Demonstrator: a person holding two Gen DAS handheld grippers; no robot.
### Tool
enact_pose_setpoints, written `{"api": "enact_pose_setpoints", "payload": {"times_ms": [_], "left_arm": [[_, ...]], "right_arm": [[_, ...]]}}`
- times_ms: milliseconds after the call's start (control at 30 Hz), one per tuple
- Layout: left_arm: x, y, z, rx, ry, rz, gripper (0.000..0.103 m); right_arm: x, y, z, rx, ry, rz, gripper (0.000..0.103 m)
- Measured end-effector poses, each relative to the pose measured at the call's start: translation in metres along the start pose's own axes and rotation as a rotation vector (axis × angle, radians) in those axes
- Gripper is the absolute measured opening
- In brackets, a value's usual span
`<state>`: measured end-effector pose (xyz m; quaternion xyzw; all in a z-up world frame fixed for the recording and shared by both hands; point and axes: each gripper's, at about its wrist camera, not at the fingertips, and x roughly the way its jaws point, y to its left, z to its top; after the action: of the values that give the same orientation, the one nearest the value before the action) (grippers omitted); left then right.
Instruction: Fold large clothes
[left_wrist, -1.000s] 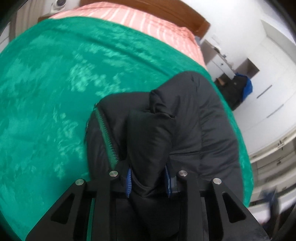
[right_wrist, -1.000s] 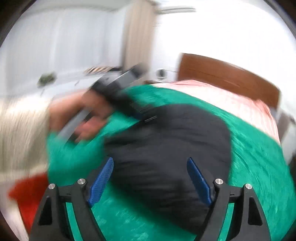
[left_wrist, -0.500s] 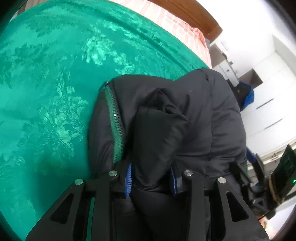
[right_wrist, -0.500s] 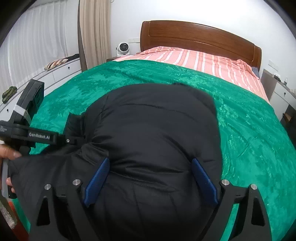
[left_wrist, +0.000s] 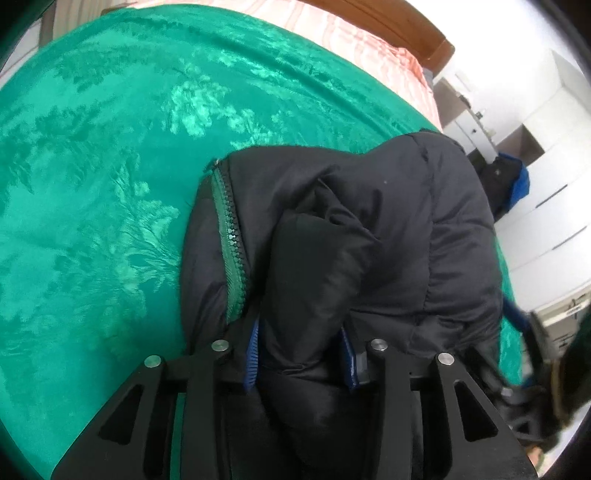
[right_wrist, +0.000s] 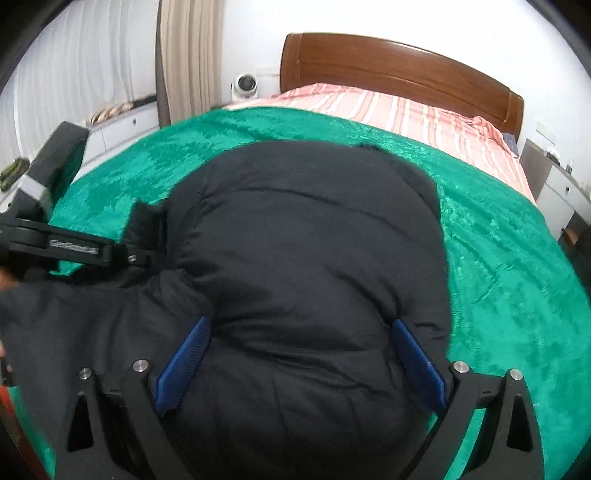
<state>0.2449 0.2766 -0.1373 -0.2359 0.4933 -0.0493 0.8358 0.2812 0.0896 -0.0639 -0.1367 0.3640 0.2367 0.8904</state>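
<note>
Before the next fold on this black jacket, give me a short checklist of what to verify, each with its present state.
1. Jacket lies on the green bedspread: ok.
2. Left tongs have jacket fabric between their pads: ok, though the jaws are opening.
3. Right tongs stand wide astride the jacket's bulk, not clamped: ok.
4. Zipper edge exposed, not tucked in: not ok.
5. Jacket's near edge flat under the tongs: cannot tell.

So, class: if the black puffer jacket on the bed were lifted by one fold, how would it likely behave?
The black puffer jacket would probably sag and unfold, since it slumps in soft creases. Its quilted bulk suggests it is light for its size. Its smooth shell may slip from the pads.
</note>
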Motion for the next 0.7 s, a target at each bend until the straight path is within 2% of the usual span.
{"api": "enact_pose_setpoints", "payload": {"times_ms": [100,167,200,267,333,367,433,533,633,667,700], "left_arm": [[-0.026,0.004,0.003,-0.021,-0.003,-0.057,0.059],[-0.046,0.009,0.003,-0.030,-0.044,-0.086,0.088],[-0.060,0.015,0.000,-0.036,-0.076,-0.090,0.092],[-0.073,0.026,-0.006,-0.050,-0.090,-0.115,0.095],[-0.077,0.041,-0.018,-0.078,-0.057,-0.167,0.095],[-0.077,0.048,-0.024,-0.095,-0.045,-0.187,0.095],[-0.069,0.060,-0.040,-0.142,-0.010,-0.241,0.096],[-0.039,0.063,-0.055,-0.192,0.060,-0.338,0.096],[-0.012,0.052,-0.053,-0.192,0.090,-0.380,0.097],[-0.002,0.047,-0.050,-0.186,0.099,-0.360,0.103],[0.004,0.045,-0.049,-0.177,0.103,-0.339,0.103]], "right_arm": [[-0.051,0.024,0.010,-0.044,-0.131,0.069,0.092],[-0.062,0.053,0.010,-0.143,-0.140,0.082,0.092],[-0.058,0.067,0.007,-0.184,-0.117,0.101,0.092],[-0.038,0.089,-0.004,-0.247,-0.049,0.104,0.092],[-0.006,0.103,-0.023,-0.270,0.043,0.078,0.093],[0.003,0.105,-0.031,-0.269,0.044,0.068,0.093],[0.005,0.110,-0.044,-0.285,-0.017,0.035,0.094],[0.006,0.114,-0.048,-0.288,-0.029,0.015,0.094],[0.007,0.116,-0.052,-0.313,-0.038,0.002,0.094],[0.006,0.117,-0.053,-0.317,-0.041,0.000,0.094],[0.004,0.116,-0.054,-0.318,-0.043,0.004,0.094]]}}
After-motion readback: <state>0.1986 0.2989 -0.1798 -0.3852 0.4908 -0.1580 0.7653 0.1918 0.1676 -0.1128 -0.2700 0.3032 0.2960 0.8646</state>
